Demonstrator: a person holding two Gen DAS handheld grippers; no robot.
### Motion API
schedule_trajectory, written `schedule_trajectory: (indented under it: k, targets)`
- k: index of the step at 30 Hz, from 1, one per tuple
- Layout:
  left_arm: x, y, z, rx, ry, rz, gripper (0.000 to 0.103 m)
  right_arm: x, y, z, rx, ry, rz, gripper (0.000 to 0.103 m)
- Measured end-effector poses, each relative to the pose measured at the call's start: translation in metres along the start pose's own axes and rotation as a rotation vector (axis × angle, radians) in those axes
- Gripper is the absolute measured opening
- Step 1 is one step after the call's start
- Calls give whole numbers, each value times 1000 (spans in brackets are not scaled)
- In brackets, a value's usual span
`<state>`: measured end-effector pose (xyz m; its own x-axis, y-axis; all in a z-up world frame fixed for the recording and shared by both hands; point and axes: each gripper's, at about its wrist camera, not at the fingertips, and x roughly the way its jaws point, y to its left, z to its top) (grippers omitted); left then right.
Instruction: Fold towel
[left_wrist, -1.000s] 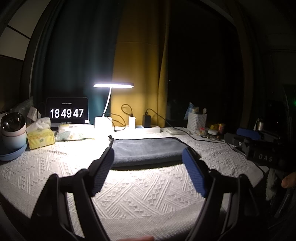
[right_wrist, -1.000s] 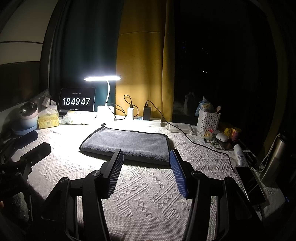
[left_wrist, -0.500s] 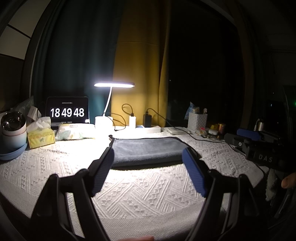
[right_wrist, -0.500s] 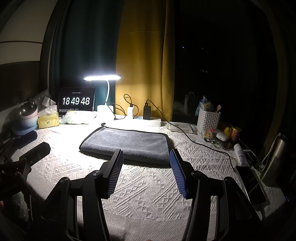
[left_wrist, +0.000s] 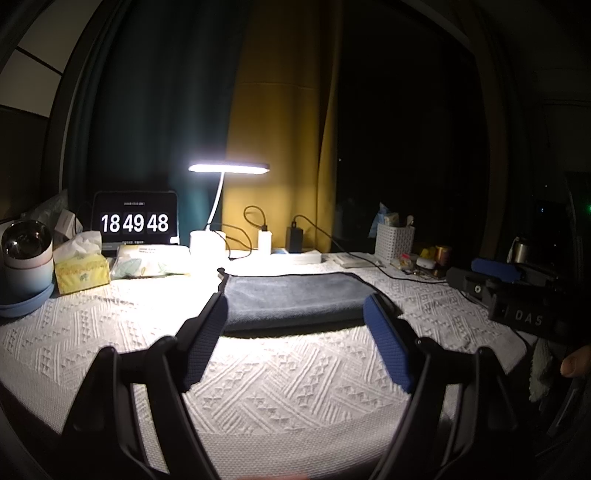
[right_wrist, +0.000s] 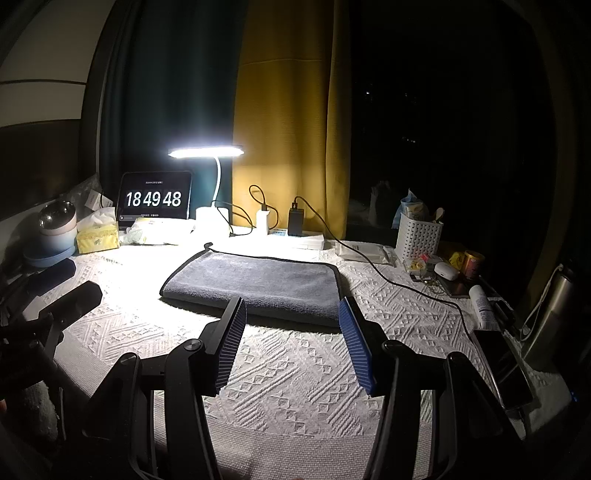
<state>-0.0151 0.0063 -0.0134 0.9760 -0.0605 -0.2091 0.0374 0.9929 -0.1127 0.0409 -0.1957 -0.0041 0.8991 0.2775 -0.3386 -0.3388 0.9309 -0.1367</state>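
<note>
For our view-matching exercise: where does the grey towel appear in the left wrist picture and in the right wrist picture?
Left wrist: grey towel at centre, between the open fingertips.
Right wrist: grey towel centre-left, just beyond the fingertips.
Shared landmark: clock display, back left in both.

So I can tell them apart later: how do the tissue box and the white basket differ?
The tissue box is yellow, low and left of the lamp; the white basket is perforated, taller and at the right. Tissue sticks out of the box; the basket holds assorted items. Both stand on the tablecloth.
</note>
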Motion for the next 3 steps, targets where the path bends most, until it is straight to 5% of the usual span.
schedule_trajectory:
  k: [3]
  targets:
    - [-2, 2, 1, -4, -14, 3, 77, 1, 0, 0, -7, -5, -3, 55]
